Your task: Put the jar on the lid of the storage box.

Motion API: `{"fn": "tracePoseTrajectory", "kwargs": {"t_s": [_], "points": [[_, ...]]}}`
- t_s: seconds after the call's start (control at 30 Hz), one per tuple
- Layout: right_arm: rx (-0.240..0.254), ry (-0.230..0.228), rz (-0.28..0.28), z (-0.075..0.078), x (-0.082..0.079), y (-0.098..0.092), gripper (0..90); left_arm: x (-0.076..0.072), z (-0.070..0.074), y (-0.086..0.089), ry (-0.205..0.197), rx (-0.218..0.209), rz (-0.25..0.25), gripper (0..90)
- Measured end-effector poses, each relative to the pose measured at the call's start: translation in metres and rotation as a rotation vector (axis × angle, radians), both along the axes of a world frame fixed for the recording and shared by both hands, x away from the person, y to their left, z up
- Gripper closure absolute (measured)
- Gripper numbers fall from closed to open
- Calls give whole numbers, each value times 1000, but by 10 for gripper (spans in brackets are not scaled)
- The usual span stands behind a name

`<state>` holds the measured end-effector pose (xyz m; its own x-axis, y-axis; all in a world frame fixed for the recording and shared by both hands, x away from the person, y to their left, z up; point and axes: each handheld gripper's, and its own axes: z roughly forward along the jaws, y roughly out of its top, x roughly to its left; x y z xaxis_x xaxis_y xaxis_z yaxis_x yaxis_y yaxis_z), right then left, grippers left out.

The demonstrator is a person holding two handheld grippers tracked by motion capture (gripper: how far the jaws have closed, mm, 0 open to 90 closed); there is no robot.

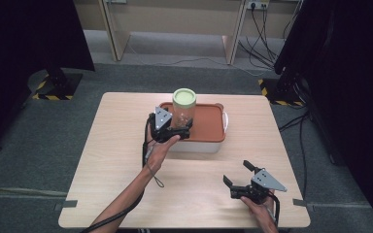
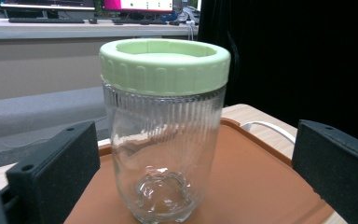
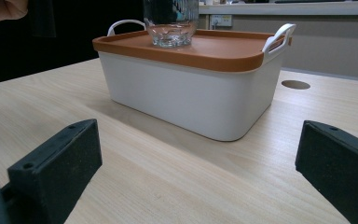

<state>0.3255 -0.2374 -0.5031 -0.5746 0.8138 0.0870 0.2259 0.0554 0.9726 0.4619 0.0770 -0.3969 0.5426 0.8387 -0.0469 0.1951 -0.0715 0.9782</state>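
A ribbed glass jar (image 1: 183, 110) with a pale green screw lid (image 2: 164, 63) stands upright on the orange lid (image 1: 209, 124) of a white box (image 1: 196, 144) at the table's far middle. My left gripper (image 1: 180, 129) is open at the jar's near side. In the left gripper view the jar (image 2: 163, 135) sits between the two spread jaws, with a gap on each side. My right gripper (image 1: 237, 173) is open over bare table near the front right, pointing toward the box (image 3: 186, 100). The jar's base (image 3: 171, 28) shows on the orange lid (image 3: 223, 46).
The wooden table (image 1: 116, 145) has bare room left, right and in front of the box. White handles (image 3: 279, 36) stick out at the box's ends. A round hole (image 3: 295, 84) is in the tabletop beyond the box. Dark screens and stand bases (image 1: 58, 87) flank the table.
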Motion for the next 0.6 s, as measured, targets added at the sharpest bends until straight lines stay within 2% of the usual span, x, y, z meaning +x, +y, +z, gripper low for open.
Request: {"fn": "tracePoseTrajectory", "kwargs": {"t_s": [0.6], "points": [[2,3,-4,0,0,0,6,-14,-9,12,-3,-9,-10,3]]}}
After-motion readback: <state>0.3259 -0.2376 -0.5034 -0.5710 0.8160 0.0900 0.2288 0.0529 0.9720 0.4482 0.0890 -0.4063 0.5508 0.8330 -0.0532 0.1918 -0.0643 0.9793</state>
